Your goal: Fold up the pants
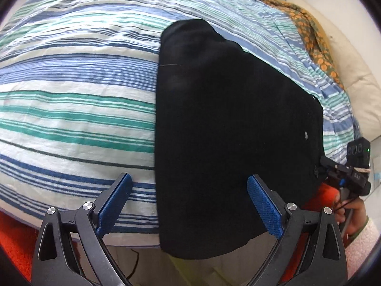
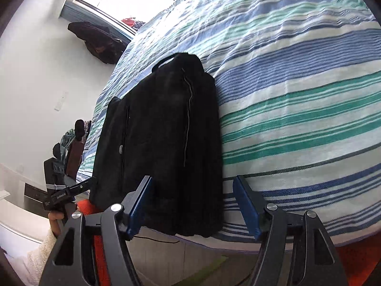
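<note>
While both hand-held grippers, left (image 1: 188, 205) and right (image 2: 193, 205), hang wide and empty, we judge the black pants (image 1: 228, 128), on the bed (image 1: 71, 109) at its near edge, soft and limp; pinch the near hem corners

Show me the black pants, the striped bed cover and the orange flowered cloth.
black pants (image 1: 226, 119): left wrist view, middle of the fabric.
striped bed cover (image 1: 71, 90): left wrist view, bare striped part.
orange flowered cloth (image 1: 309, 33): left wrist view, its middle.

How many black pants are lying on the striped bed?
1: the black pants lie lengthwise on the striped bed cover, their near end hanging over the bed's edge. No other pants show there; folded layers may hide underneath.
</note>
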{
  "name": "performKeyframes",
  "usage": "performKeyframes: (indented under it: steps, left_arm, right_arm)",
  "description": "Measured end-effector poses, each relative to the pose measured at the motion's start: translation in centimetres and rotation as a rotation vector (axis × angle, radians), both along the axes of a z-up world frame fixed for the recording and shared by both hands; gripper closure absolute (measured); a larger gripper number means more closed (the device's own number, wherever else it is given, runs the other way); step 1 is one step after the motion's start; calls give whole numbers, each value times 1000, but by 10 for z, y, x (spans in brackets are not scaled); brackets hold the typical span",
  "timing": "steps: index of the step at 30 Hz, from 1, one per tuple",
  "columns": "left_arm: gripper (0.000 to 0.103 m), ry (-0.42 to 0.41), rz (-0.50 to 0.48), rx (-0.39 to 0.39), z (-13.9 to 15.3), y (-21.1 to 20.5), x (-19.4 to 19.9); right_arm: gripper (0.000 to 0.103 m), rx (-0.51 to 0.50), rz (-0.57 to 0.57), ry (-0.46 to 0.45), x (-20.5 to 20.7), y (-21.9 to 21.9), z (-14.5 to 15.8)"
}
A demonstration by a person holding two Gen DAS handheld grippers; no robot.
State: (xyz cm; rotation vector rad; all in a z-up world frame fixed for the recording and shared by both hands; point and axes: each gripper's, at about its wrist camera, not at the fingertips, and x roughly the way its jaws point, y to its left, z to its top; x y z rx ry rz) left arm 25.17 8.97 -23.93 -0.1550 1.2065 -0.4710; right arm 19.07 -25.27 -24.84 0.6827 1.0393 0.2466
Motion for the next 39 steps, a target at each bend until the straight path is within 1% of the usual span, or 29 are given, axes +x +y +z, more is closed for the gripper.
performKeyframes:
  steps: [1, 2, 3, 4, 5, 6, 7, 8, 10, 13, 15, 18, 21, 22, 23, 24, 25, 26, 27, 28, 29, 30, 31, 32, 34, 35, 37, 39]
  left_arm:
    - [5, 3, -18, 4, -2, -7, 1]
    - [5, 6, -25, 16, -1, -14, 1]
    - [6, 5, -24, 34, -1, -19, 0]
    - [23, 2, -31, 34, 3, -23, -1]
    - [31, -8, -27, 60, 8, -25, -3]
    - [54, -27, -24, 92, 16, -28, -5]
    - [74, -39, -35, 100, 24, -31, -7]
    - [80, -54, -42, 114, 33, -33, -7]
    - [83, -106, -69, 133, 55, -41, -6]
    - [84, -179, -93, 108, 91, -50, 2]
    - [84, -217, -91, 85, 114, -54, 17]
    - [84, -281, -71, 99, 145, -60, 47]
    - [82, -363, -29, 129, 170, -64, 80]
    - [75, -385, -9, 159, 171, -55, 89]
    - [66, -407, 19, 207, 171, -55, 98]
    - [57, -428, 49, 271, 168, -52, 104]
    - [32, -453, 79, 340, 165, -44, 106]
    - [17, -481, 103, 400, 162, -38, 102]
    - [14, -507, 114, 434, 157, -28, 93]
    - [11, -520, 112, 447, 150, -14, 83]
    - [9, -518, 105, 457, 143, -10, 73]
    - [9, -509, 101, 472, 135, -8, 62]
    - [8, -505, 103, 490, 127, -7, 46]
    - [8, -501, 109, 502, 120, -7, 32]
    - [6, -487, 121, 482, 109, -9, 5]
    - [6, -470, 129, 456, 107, -13, -5]
    - [6, -422, 133, 379, 103, -12, -26]
    - [5, -369, 125, 304, 103, -10, -40]
  right_arm:
    - [33, 32, 14, 17, 4, 2, -4]
    - [37, 59, 30, 38, 9, 5, -7]
    - [42, 57, 44, 54, 12, 8, -7]
    - [51, 25, 62, 55, 13, 12, -2]
    - [57, -11, 84, 46, 13, 17, 5]
    - [60, -38, 104, 31, 13, 22, 12]
    - [63, -55, 117, 13, 12, 26, 21]
    - [67, -65, 125, -7, 11, 30, 30]
    - [69, -63, 130, -52, 12, 36, 51]
    - [72, -32, 118, -138, 22, 40, 86]
    - [72, -27, 112, -186, 37, 42, 110]
    - [72, -65, 109, -247, 66, 44, 142]
    - [72, -92, 81, -305, 103, 42, 167]
    - [72, -104, 76, -310, 114, 41, 171]
    - [67, -136, 66, -294, 124, 39, 173]
    - [63, -196, 47, -263, 133, 36, 172]
    - [51, -281, 23, -237, 136, 32, 171]
    - [43, -361, 4, -233, 134, 31, 171]
    - [41, -417, 0, -235, 130, 30, 173]
    - [30, -457, -2, -234, 122, 32, 172]
    - [13, -497, -6, -228, 112, 32, 172]
    - [7, -545, -16, -222, 102, 34, 171]
    - [5, -584, -22, -222, 89, 37, 167]
    - [5, -609, -22, -217, 78, 40, 164]
    - [5, -633, -30, -199, 55, 50, 156]
    - [4, -636, -32, -193, 44, 56, 152]
    - [0, -654, -39, -188, 22, 70, 144]
    - [0, -686, -37, -164, 3, 86, 136]
